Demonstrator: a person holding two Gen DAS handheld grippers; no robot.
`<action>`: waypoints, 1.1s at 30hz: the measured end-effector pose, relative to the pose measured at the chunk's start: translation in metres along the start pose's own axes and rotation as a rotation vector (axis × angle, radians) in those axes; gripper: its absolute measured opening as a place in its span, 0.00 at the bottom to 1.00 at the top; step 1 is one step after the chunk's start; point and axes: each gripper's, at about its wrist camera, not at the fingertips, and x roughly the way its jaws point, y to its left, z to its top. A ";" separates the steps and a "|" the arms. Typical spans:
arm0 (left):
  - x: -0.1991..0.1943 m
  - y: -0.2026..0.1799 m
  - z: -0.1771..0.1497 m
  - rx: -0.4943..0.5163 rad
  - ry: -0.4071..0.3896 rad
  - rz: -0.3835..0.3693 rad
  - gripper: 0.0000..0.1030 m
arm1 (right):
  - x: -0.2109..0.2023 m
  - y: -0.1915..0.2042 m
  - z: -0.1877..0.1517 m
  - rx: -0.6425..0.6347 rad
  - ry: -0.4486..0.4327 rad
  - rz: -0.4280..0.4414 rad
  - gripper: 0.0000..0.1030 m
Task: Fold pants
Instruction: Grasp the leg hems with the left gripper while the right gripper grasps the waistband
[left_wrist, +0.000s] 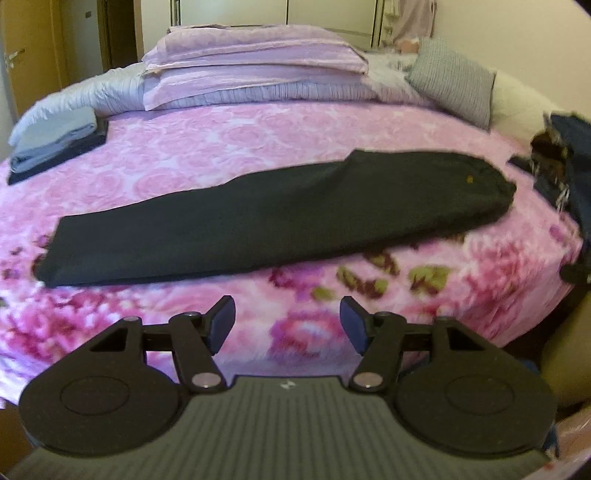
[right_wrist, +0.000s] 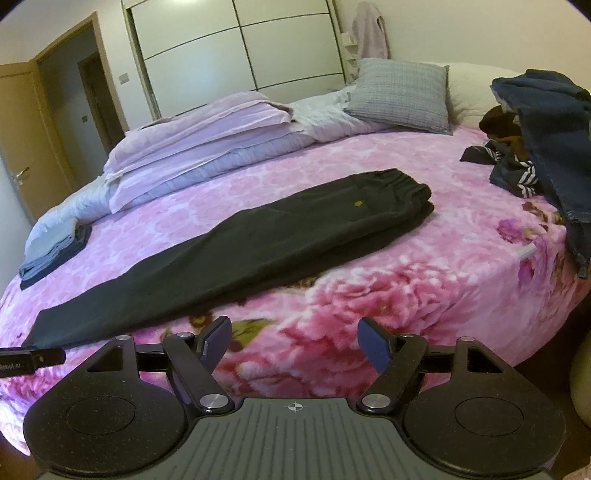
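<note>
Black pants (right_wrist: 236, 254): lay flat on the pink floral bedspread (right_wrist: 424, 266), already doubled leg over leg into one long strip. Waistband end, with elastic gathers and a small yellow mark, pointed toward the grey cushion (right_wrist: 399, 94); hem end reached toward the near-left edge of the bed, on the side of the folded blue stack (left_wrist: 55, 147).

Material, judged: soft knit, light, limp, no stiffness of its own. Likely to sag and slide layer over layer when lifted, and to drag on the plush bedspread rather than glide. Not fragile.

Suggested hold, judged: both layers pinched together at the two corners of the hem end, then carried over toward the waistband; the thicker waistband better left as the anchor. A pinch on the top layer alone risked peeling the legs apart.

Left gripper (left_wrist: 287, 325): jaws apart, nothing between them, hovering off the near side of the pants, not touching.

Right gripper (right_wrist: 294, 345): jaws apart, empty, likewise short of the pants' near edge.

Other items: heap of dark unfolded clothes (right_wrist: 543, 140) well apart from the pants, off the waistband end; lilac bedding pile (right_wrist: 192, 136) beyond the pants, toward the wardrobe.
</note>
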 end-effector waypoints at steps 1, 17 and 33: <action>0.006 0.006 0.001 -0.023 -0.010 -0.015 0.58 | 0.003 -0.001 0.002 0.000 0.003 -0.007 0.70; 0.093 0.204 -0.028 -0.776 -0.039 0.029 0.46 | 0.123 -0.027 0.024 0.121 0.064 -0.001 0.70; 0.114 0.242 -0.043 -1.108 -0.179 -0.018 0.53 | 0.250 -0.215 0.087 0.743 -0.082 0.079 0.49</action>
